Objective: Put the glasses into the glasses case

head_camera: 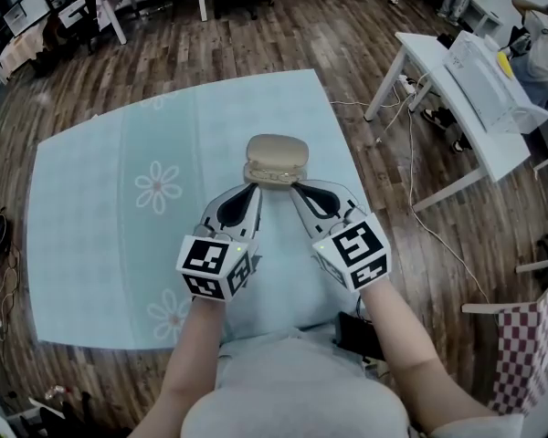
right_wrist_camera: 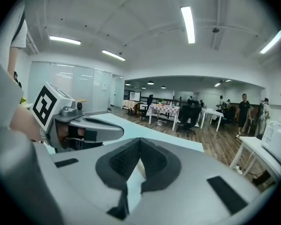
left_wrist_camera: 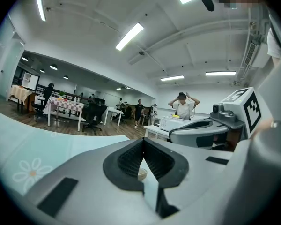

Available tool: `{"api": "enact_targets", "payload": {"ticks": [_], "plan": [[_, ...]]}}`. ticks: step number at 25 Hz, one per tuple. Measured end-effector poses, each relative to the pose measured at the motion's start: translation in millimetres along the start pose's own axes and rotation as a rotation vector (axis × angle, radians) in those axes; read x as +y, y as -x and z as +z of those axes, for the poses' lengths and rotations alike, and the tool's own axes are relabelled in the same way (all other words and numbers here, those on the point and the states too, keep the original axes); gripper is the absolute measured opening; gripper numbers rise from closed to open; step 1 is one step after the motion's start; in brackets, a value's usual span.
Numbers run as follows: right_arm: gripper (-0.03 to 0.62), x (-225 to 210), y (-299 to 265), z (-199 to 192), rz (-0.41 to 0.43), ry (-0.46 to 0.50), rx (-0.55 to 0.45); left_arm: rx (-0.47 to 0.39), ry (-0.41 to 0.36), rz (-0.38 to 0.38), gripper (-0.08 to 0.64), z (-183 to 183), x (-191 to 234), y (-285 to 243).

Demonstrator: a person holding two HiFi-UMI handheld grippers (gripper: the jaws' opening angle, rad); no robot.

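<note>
A beige glasses case (head_camera: 276,158) lies on the light blue tablecloth (head_camera: 110,208) with its lid down; no glasses show in any view. My left gripper (head_camera: 254,187) is shut and empty, its tips just short of the case's near left edge. My right gripper (head_camera: 296,187) is likewise shut on nothing, close to the case's near right edge. In the left gripper view the pads (left_wrist_camera: 131,159) meet at the tip, and a sliver of the case (left_wrist_camera: 141,174) shows below them. In the right gripper view the pads (right_wrist_camera: 152,163) also meet, with the left gripper (right_wrist_camera: 84,130) beside them.
The cloth-covered table ends a little beyond the case. To the right stand a white desk (head_camera: 493,144) with a printer (head_camera: 489,85), cables (head_camera: 411,153) on the wooden floor, and a checked chair (head_camera: 521,354). People stand far off in the room.
</note>
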State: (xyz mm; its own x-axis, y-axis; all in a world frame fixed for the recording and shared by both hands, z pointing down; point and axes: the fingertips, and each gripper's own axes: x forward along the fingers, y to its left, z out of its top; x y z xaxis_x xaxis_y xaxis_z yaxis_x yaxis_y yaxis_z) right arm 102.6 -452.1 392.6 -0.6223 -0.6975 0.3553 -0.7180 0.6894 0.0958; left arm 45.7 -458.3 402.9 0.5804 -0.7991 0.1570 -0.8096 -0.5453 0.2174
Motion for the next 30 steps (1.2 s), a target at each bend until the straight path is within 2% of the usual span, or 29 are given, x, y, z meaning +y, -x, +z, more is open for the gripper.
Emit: {"api": "enact_targets", "payload": {"ticks": [8, 22, 30], "plan": [[0.006, 12.7, 20.0, 18.3, -0.06, -0.044, -0.091, -0.043, -0.031, -0.01, 0.009, 13.1, -7.4, 5.7], [0.006, 20.0, 29.7, 13.2, -0.113, -0.122, -0.115, -0.066, -0.075, -0.023, 0.009, 19.8, -20.5, 7.4], [0.006, 23.1, 26.5, 15.6, -0.118, -0.121, -0.121, -0.074, -0.11, -0.023, 0.009, 22.2, -25.1, 7.8]]}}
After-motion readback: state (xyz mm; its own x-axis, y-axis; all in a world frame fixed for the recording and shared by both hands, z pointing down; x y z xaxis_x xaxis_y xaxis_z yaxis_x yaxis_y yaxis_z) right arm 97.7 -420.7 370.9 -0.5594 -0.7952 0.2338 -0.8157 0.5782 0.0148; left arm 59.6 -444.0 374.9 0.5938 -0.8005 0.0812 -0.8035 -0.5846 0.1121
